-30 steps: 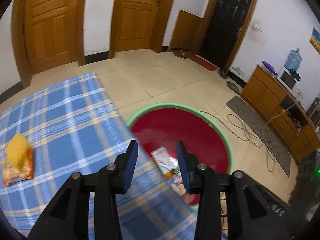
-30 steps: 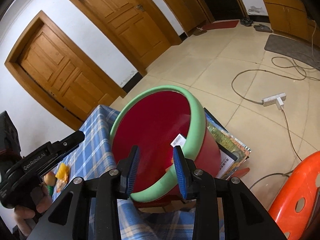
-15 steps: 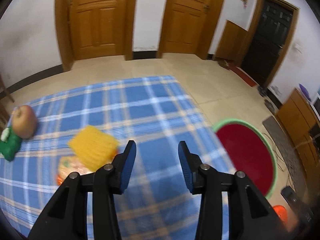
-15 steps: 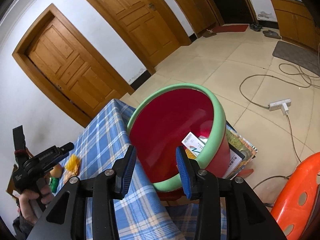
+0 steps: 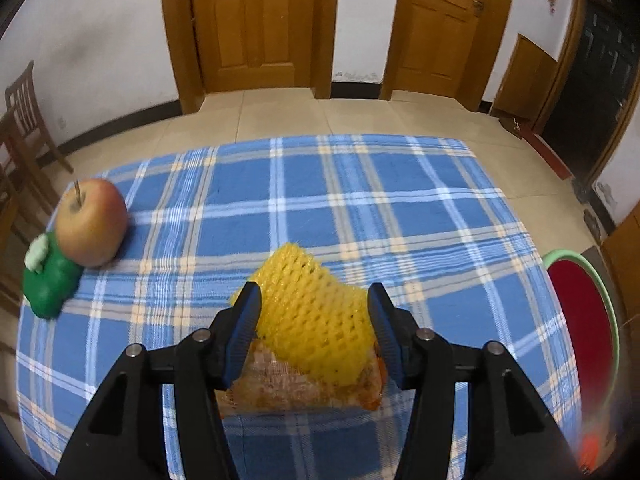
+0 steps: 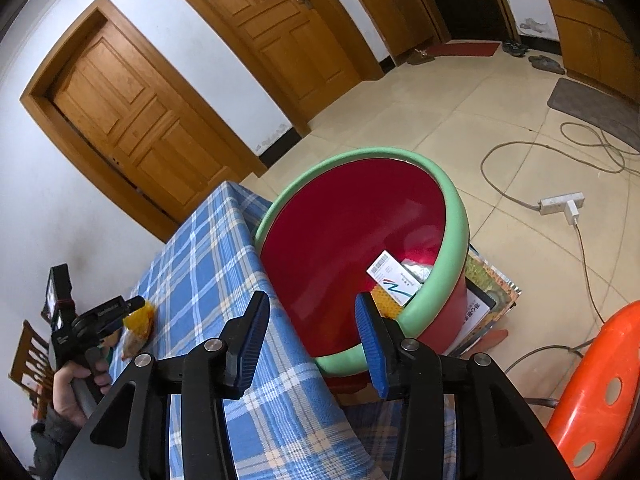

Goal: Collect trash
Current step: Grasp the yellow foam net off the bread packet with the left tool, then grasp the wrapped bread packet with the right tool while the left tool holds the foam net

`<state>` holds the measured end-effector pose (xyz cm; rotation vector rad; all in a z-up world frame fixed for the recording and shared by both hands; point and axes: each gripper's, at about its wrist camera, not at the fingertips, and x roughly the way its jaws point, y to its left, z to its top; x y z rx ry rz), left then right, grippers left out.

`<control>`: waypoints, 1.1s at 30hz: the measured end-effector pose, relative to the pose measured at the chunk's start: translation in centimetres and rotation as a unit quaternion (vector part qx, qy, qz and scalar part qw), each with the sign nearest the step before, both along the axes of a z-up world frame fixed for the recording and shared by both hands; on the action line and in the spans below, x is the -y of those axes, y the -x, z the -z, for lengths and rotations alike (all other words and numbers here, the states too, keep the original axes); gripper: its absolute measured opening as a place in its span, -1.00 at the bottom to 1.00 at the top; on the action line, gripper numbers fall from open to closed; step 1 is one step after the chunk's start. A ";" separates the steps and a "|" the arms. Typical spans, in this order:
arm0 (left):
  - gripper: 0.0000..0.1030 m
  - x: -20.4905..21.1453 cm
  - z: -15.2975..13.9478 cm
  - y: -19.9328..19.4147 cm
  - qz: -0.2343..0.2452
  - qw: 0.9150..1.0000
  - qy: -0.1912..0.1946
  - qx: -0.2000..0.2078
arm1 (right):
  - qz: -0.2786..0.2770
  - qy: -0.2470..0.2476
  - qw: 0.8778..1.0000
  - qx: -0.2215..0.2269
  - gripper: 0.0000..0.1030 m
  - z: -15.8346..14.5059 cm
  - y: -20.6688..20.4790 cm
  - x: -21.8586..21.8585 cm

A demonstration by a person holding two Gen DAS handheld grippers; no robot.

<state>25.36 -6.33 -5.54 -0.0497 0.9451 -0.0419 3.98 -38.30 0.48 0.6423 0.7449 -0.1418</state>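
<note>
1. Target: yellow foam net (image 5: pixel 316 316), lying on top of a snack wrapper (image 5: pixel 304 384) on the table (image 5: pixel 400 208). Both sit directly ahead of the left claw (image 5: pixel 314 330), the net's nearer part already between the two fingers.
2. Net's long axis appears to run left-high to right-low across the claw's opening, roughly crosswise to the fingers. Its width nearly fills the gap; contact with either pad cannot be told.
3. Left claw: wide open, holding nothing. Pose: pitched down toward the table, fingers level with each other, straddling the net from the near side.
4. Right claw (image 6: pixel 312 340): also wide open, empty. It hangs over the table's far corner, pointed at the red bin (image 6: pixel 452 216), well apart from the net. The left is the nearer one by far.
5. Bin stands beside the table's right edge; a box (image 6: pixel 394 278) and other scraps lie inside.
6. Apple (image 5: pixel 91 222) and green toy (image 5: pixel 50 278) sit touching at the table's left edge, apart from the net.
7. Judgement: next is a short advance and close on the net; risk of pinching the wrapper too.
</note>
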 end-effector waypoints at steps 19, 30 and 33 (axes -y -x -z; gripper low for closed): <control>-0.62 -3.0 -2.3 3.6 -0.007 0.994 0.096 0.055 | -0.026 0.015 1.000 0.007 -0.11 -1.2 0.2 -2.4; -0.62 -9.1 -4.4 8.8 -0.051 0.994 0.056 0.082 | -0.092 0.026 0.995 0.013 -0.08 -2.9 -0.7 -7.5; -0.62 -10.7 -3.8 9.3 -0.066 0.993 0.046 0.081 | -0.112 0.026 0.993 0.006 -0.03 -2.9 -1.4 -9.5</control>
